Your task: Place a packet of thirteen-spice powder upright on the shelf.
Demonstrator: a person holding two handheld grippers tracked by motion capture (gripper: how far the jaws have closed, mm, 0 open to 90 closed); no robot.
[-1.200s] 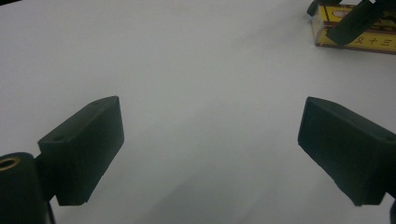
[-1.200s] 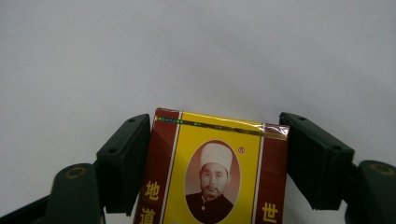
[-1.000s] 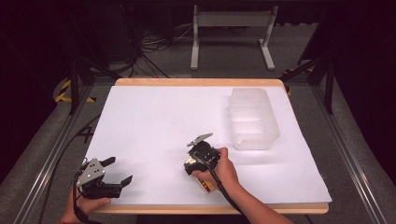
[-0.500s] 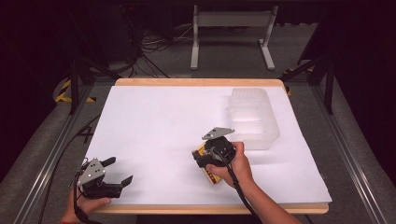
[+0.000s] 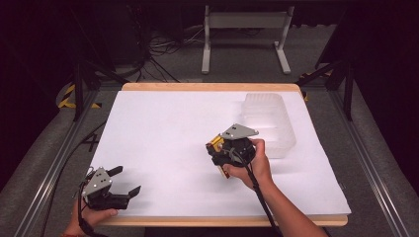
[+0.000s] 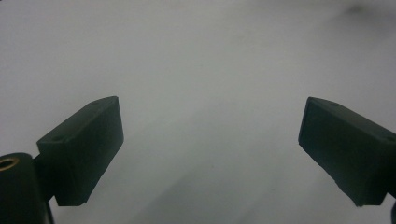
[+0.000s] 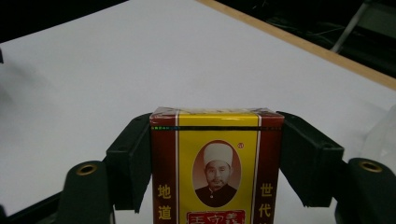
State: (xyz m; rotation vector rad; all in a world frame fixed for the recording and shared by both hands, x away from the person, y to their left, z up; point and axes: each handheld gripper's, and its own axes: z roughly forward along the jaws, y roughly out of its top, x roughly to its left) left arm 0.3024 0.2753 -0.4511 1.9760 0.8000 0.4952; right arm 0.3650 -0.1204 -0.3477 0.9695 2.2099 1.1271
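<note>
Lifted off the white table (image 5: 163,128) toward the clear bin (image 5: 269,123), the yellow-and-red box (image 7: 216,168) is clamped in the right gripper (image 5: 222,150), left gripper (image 5: 118,190) spread empty; a slip is risked if tilted.

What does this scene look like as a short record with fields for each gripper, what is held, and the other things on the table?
right gripper: shut on a yellow and dark red cardboard box with a printed portrait, lifted above the table
left gripper: open, nothing between its fingers, near the table's front left corner
container: clear plastic ribbed container, far right of the table, beside the right gripper
surface: white-covered table with wooden edge
</note>
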